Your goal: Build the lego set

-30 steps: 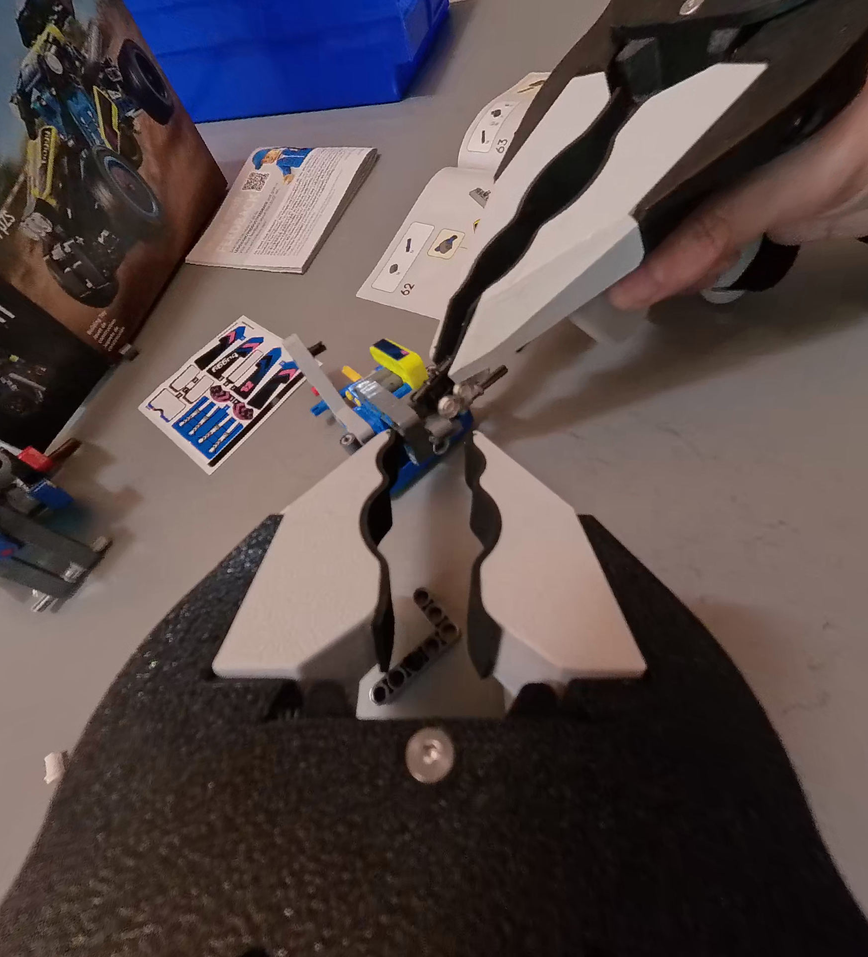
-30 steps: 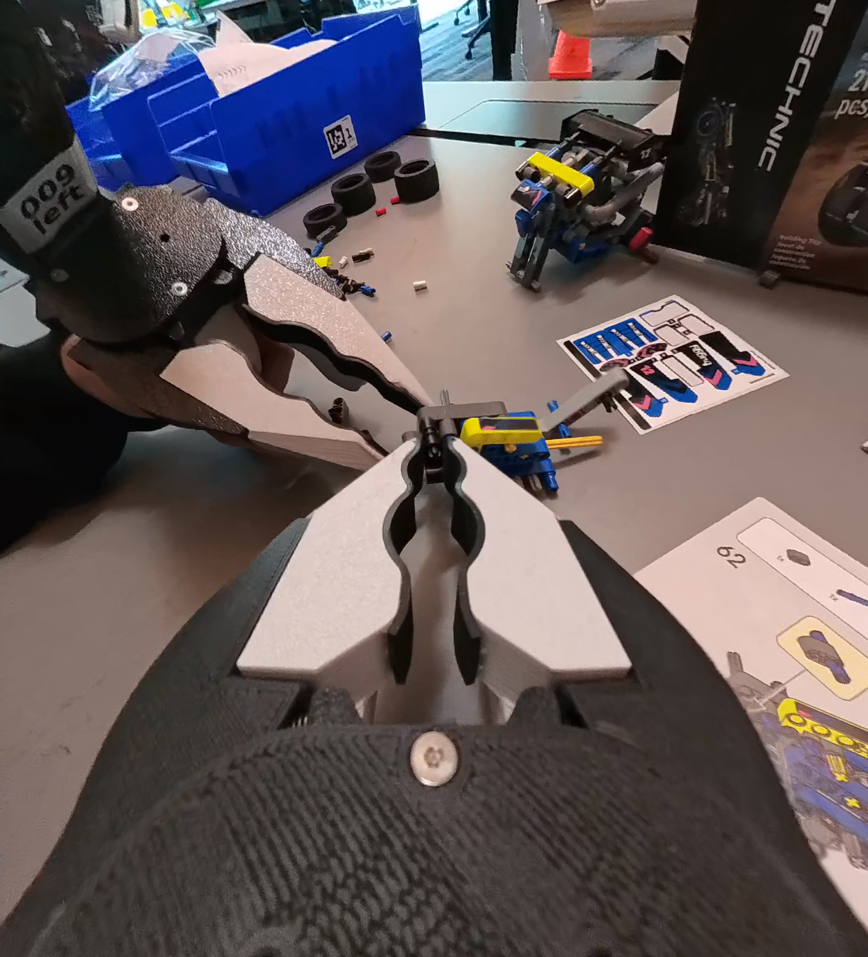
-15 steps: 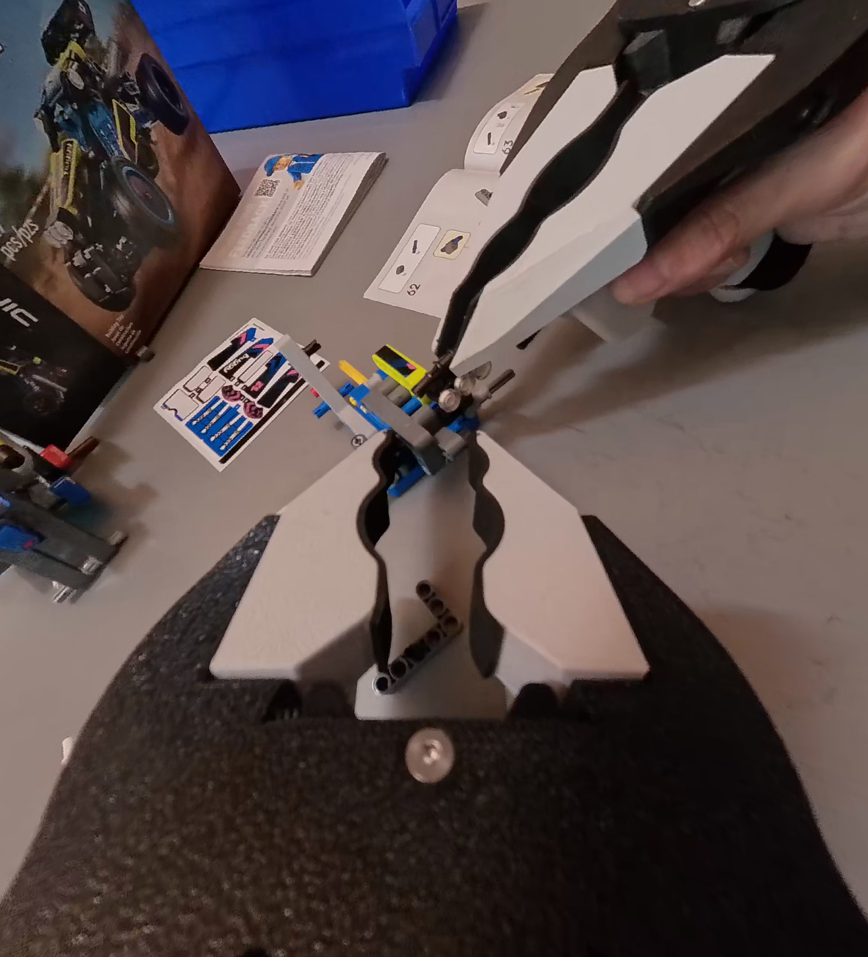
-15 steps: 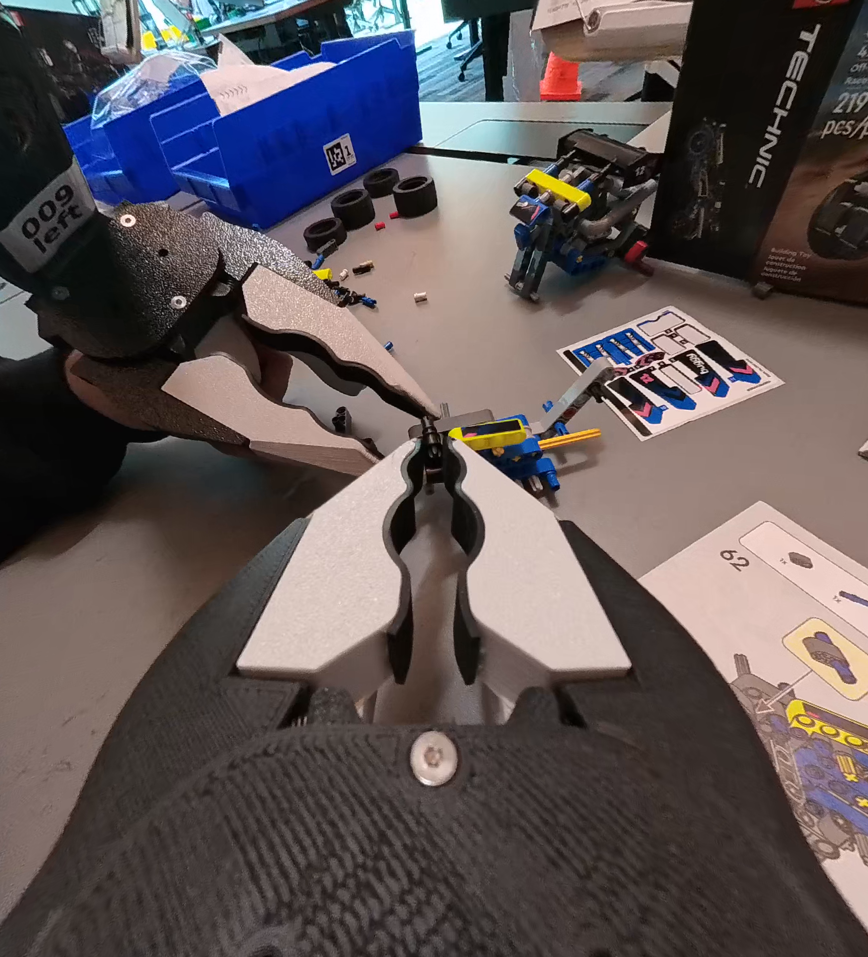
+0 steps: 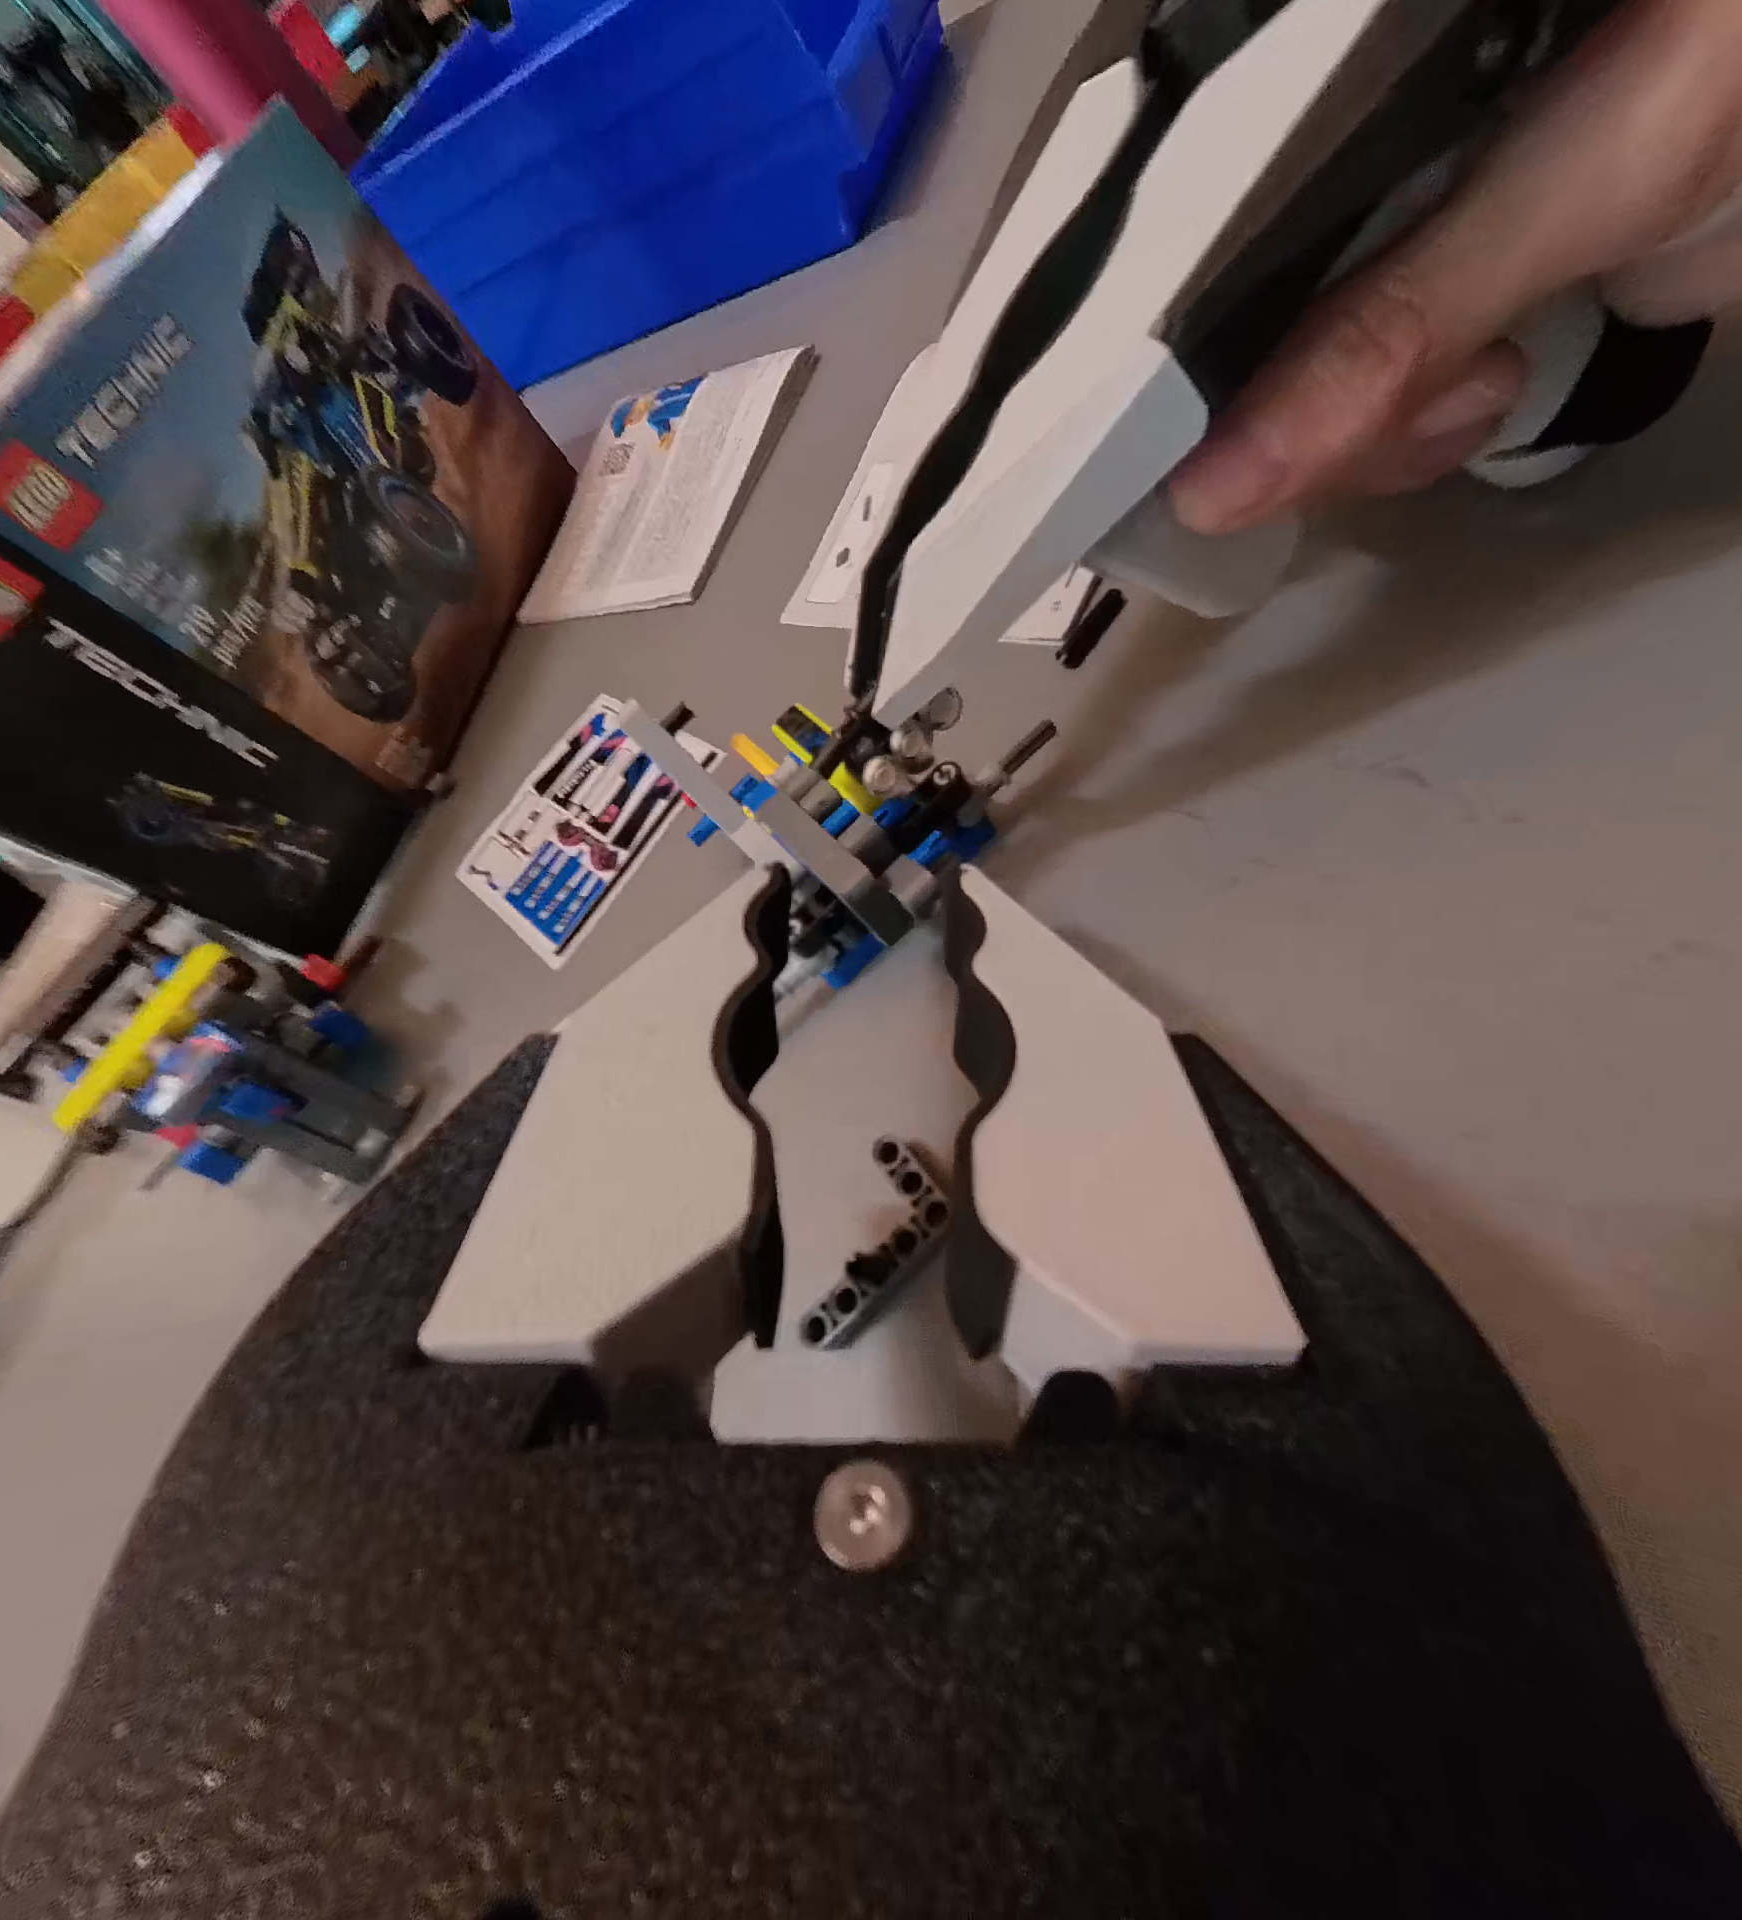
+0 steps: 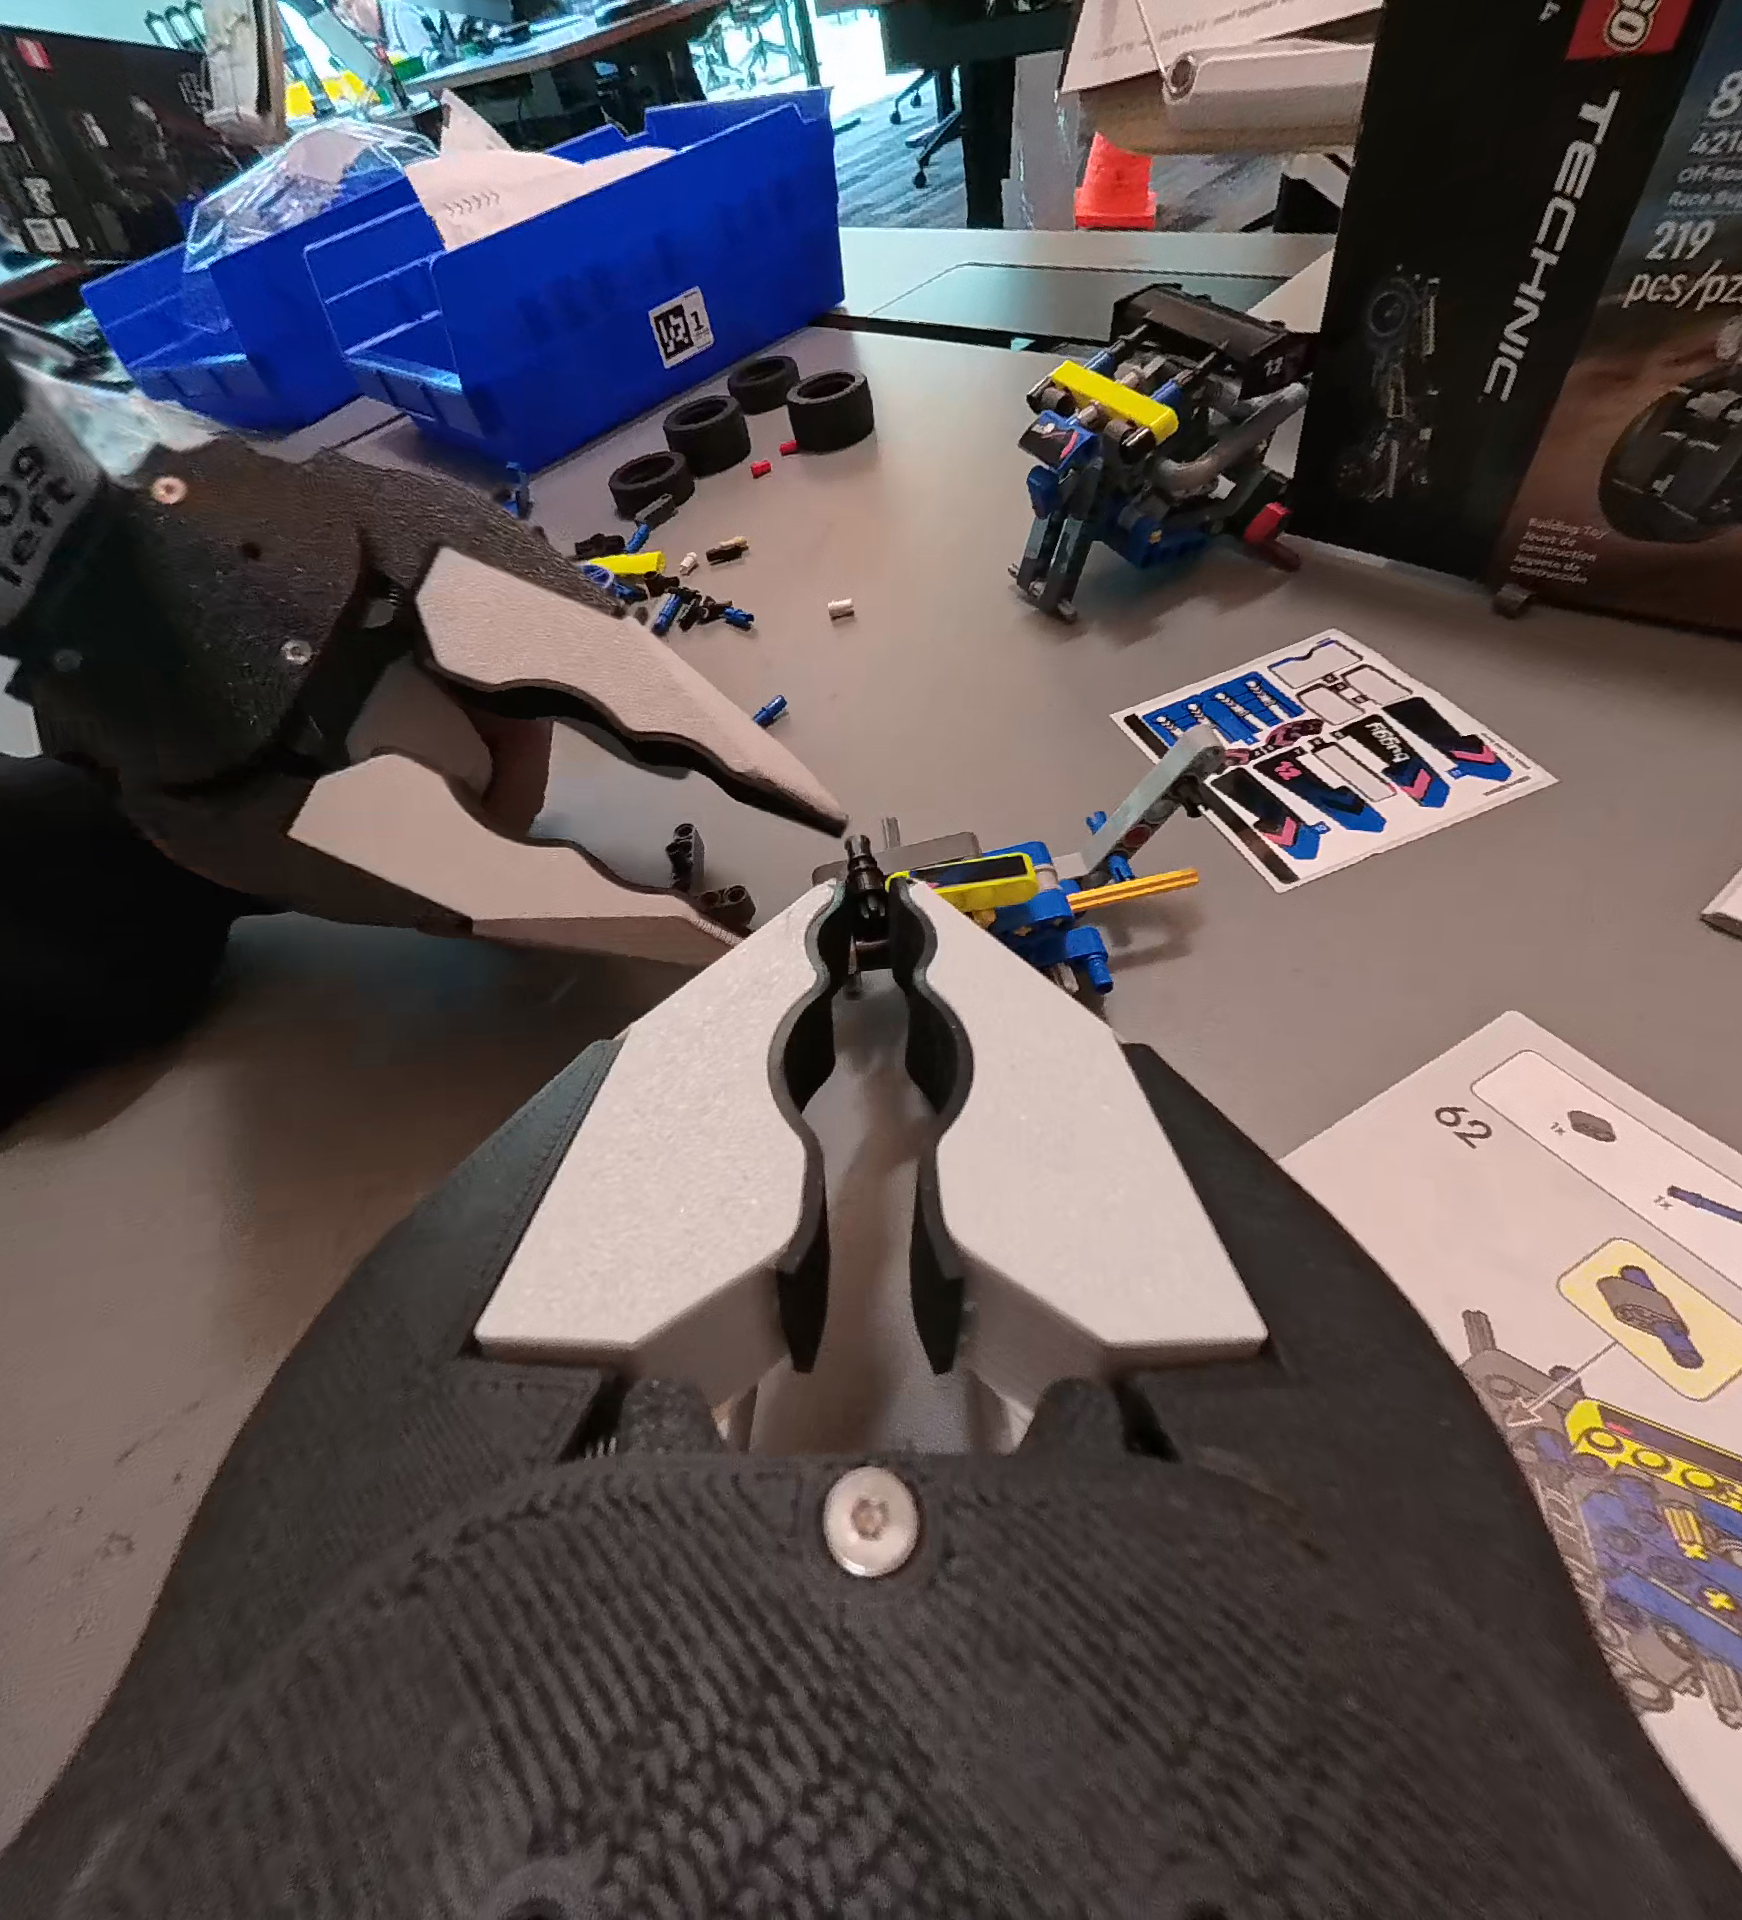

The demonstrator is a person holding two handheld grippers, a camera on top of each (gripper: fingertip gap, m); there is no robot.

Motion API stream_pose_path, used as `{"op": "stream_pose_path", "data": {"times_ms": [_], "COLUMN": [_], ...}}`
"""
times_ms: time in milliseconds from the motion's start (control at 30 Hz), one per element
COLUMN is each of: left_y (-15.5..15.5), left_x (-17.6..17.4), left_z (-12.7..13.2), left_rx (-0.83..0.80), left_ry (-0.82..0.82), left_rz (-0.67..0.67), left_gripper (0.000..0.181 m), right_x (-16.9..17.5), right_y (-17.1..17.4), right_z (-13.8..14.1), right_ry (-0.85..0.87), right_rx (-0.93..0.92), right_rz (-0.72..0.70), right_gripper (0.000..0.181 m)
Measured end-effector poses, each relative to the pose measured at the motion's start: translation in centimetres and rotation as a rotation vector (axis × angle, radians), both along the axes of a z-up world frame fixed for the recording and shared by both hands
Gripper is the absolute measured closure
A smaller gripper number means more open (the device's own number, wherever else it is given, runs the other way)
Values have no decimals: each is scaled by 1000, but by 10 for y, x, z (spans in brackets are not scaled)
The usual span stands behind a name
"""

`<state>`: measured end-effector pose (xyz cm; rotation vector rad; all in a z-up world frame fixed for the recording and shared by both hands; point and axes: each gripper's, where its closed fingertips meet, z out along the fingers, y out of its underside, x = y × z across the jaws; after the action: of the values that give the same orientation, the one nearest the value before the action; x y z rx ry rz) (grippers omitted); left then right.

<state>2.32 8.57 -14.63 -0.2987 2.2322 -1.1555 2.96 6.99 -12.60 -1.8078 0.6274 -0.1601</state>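
A small blue, grey and yellow lego assembly sits low over the grey table, with a grey beam sticking up from it. My left gripper is shut on its near grey end, one fingertip on each side. My right gripper is shut on a small black pin, held against the assembly's end. The right gripper reaches down from the upper right in the left wrist view. The left gripper comes in from the left in the right wrist view.
A black bent beam lies under my left gripper. Also on the table are a sticker sheet, the open instruction booklet, a leaflet, a larger built section, the set's box, blue bins, black tyres and loose pieces. Only a small space, under 4 cm, lies between the two pairs of fingers.
My left gripper has swung and tilted, and the assembly has turned between its tips, the grey beam now pointing more to the upper left. The right gripper has stayed at the assembly with the pin.
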Motion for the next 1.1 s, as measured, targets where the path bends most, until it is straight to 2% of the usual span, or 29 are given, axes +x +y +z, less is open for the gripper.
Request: {"op": "stream_pose_path", "data": {"times_ms": [33,133,333,700,1000,1100], "left_y": [1,4,4,9,12,11], "left_x": [0,0,0,2,4,4], "left_z": [2,2,4,27,27,39], "left_rx": [29,109,97,-67,-74,-174], "left_ry": [-46,-140,-149,-140,-141,-87], "left_rz": [1,2,-1,16,37,51], "left_gripper": [155,155,156,161,166,166], "right_x": [0,-1,-1,-2,-2,-1], "right_y": [0,0,0,1,-1,-1], "right_z": [0,0,0,-1,-1,-1], "right_ry": [-1,-3,-2,-19,-40,-30], "right_rx": [-3,-2,3,-17,-29,-29], "right_rz": [1,3,6,8,-9,-14], "right_gripper": [176,176,176,176,176,176]}}
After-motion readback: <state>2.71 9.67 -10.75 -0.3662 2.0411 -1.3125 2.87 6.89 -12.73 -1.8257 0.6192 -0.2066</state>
